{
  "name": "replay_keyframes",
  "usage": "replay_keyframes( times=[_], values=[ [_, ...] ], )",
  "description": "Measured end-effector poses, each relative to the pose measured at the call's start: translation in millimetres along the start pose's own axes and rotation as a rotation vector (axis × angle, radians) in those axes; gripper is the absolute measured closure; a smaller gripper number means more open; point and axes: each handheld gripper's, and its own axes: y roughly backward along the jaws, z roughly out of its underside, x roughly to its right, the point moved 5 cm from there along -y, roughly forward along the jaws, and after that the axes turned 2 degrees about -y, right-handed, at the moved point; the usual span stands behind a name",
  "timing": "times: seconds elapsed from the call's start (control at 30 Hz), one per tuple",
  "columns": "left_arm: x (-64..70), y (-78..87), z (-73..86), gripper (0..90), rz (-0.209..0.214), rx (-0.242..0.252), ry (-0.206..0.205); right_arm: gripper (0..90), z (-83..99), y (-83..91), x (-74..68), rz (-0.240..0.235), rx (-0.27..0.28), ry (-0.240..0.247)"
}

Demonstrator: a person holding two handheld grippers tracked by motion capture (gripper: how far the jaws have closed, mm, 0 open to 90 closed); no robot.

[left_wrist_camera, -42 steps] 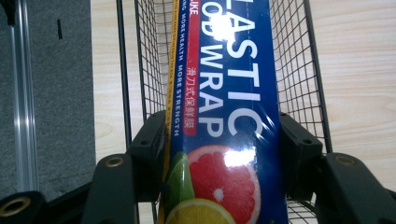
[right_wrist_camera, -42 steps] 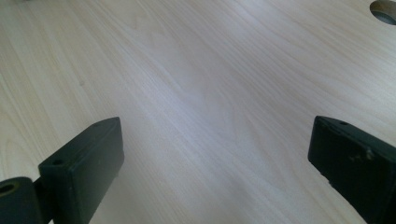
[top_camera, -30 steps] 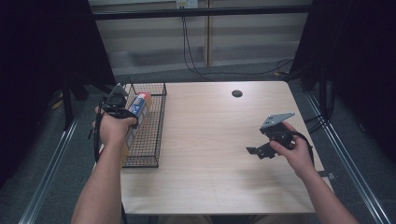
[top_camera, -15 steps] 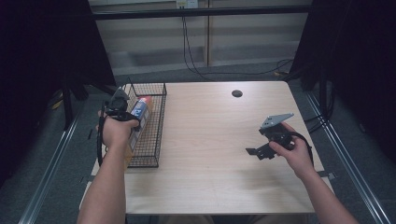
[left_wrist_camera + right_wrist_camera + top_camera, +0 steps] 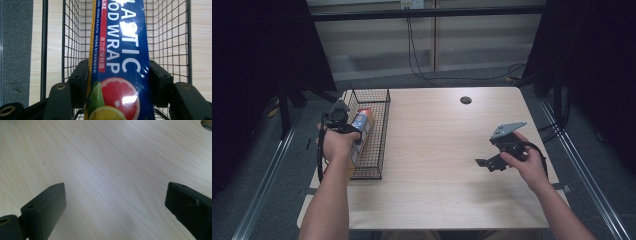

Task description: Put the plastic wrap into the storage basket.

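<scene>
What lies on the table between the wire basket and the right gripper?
Nothing: in the high view, bare wood separates the wire basket from the right gripper.

A lab-style recording booth: black curtains flank a pale wooden surface, with cables trailing over grey carpet floor.

left tool | drawn back toward person | plastic wrap box moved along basket

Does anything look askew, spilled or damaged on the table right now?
Nothing stands out. The left tool grips the plastic wrap box squarely over the wire basket, box undented. The right tool is open above bare table. No spills visible.
</scene>
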Motion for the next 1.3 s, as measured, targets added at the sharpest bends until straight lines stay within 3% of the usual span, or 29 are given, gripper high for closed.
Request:
replay_keyframes(
  times=[0.2,0.5,1.3],
  values=[
    [0.2,-3.0,0.6,43.4,-0.001,-0.006,-0.002,3.5,0.5,-0.5,0.0,0.000,-0.007,0.001],
    [0.2,-4.1,1.1,42.8,0.005,-0.006,0.027,3.5,0.0,0.3,-0.2,-0.001,0.000,0.003],
    [0.8,-3.8,1.8,39.1,0.025,-0.006,-0.003,3.5,0.1,-0.2,-1.5,0.000,-0.008,0.004]
  ],
)
